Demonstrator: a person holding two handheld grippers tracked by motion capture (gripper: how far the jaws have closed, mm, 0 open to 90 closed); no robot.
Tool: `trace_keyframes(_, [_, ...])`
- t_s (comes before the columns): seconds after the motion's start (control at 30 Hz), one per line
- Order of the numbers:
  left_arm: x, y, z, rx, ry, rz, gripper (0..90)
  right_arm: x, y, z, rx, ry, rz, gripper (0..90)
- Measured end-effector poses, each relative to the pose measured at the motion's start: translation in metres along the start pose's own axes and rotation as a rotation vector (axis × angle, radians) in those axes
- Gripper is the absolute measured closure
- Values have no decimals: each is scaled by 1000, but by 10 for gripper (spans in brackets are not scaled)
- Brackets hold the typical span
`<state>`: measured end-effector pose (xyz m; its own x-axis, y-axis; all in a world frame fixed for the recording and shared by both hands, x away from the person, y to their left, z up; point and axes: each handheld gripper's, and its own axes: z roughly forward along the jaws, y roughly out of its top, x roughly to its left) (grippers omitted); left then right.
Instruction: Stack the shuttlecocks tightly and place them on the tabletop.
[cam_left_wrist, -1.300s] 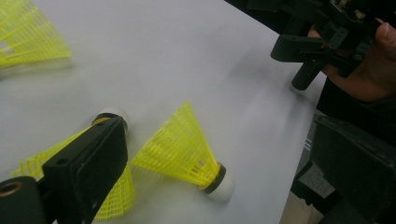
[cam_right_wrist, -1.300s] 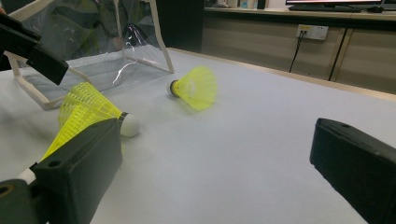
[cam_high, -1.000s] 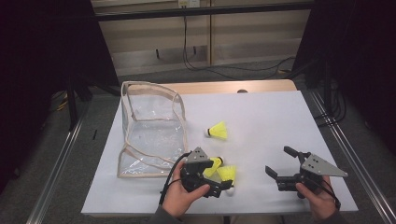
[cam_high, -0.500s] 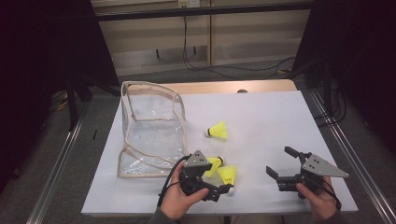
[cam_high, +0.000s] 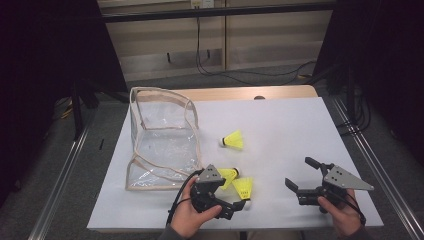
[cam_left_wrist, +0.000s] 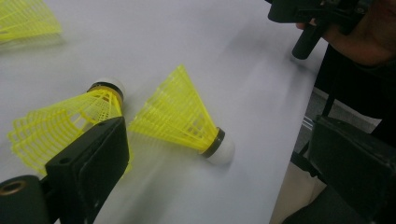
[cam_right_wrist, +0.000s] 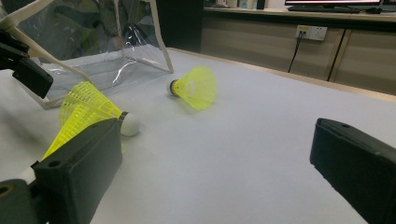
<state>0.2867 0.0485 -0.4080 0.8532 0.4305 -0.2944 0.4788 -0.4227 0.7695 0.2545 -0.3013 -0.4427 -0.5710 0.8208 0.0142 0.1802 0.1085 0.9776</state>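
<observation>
High view: left tongs (cam_high: 235, 199) have edged lower, jaws open astride nearest yellow plastic shuttlecock (cam_high: 243, 187), pickup imminent; right tongs (cam_high: 301, 176) open, idle.

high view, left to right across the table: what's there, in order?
Clear bag → left gripper → far shuttlecock → right gripper. Two near shuttlecocks overlap the left gripper, so they are left out.

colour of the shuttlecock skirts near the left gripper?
Bright yellow mesh skirts on the shuttlecock, with a white cork tip and black band; clearest in the left gripper view.
</observation>
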Motion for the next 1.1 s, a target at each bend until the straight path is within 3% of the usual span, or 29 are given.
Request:
trace_keyframes(0.27, [4,-5,-3,0,14,-16,42,0,0,-1,-1,-2,-1,17])
trace_keyframes(0.57, [10,-12,-9,8,35,-6,47,-1,1,-1,-4,-3,1,17])
trace_keyframes(1.1, [13,-18,-15,11,15,20,48,-1,0,-2,-6,-7,2,17])
